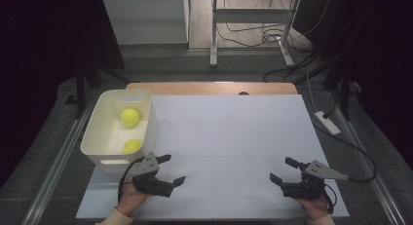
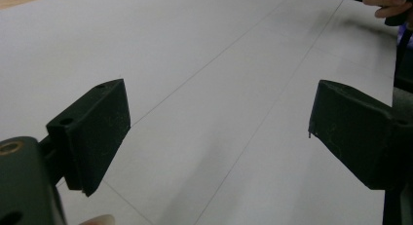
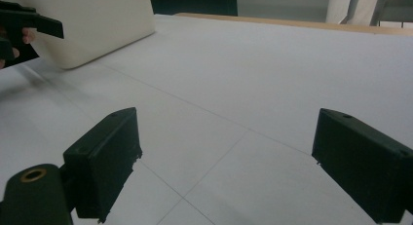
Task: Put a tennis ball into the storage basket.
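Two yellow tennis balls sit in the white plastic bin at the worktop's left edge; they look apart, hard to be sure. The left gripper hangs right by the bin's front, jaws wide, nothing in them. The right gripper is over on the far side, also spread and empty.

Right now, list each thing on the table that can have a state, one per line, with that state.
Left gripper: open, holding nothing.
Right gripper: open, holding nothing.
White bin: upright, no lid, holding two balls.
Far tennis ball: lying loose in the bin.
Near tennis ball: lying in the bin by its near wall.
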A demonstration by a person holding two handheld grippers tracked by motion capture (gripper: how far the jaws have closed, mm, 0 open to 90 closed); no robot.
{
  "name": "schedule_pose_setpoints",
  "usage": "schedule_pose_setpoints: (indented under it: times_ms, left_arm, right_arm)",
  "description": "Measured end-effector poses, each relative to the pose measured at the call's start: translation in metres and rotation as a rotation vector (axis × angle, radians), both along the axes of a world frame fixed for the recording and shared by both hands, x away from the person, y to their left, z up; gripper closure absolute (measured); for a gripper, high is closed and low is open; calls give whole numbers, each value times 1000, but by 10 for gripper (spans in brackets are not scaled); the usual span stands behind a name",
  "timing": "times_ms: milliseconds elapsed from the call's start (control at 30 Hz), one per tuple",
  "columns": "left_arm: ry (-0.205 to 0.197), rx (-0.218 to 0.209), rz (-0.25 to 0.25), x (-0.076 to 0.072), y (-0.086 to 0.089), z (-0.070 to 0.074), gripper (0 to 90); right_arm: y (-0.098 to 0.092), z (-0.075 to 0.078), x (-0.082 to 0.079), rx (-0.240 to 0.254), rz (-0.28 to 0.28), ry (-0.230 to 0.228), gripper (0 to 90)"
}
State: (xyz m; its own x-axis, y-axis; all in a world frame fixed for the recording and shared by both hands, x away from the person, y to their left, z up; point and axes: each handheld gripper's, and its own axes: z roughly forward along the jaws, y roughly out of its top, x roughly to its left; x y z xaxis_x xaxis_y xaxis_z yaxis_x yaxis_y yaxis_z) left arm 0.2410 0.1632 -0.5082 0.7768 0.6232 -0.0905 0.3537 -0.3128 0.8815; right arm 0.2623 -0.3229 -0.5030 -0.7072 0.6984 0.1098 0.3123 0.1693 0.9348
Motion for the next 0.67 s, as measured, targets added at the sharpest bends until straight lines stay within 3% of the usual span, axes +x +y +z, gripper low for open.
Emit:
schedule_pose_setpoints:
  times_ms: [267,667]
  left_arm:
    - [11,1,15,-4,7,-7,80]
    - [10,-8,18,-3,7,-6,80]
  right_arm:
    - [3,-3,0,-17,16,11,102]
    - [3,-4,0,-21,23,19,101]
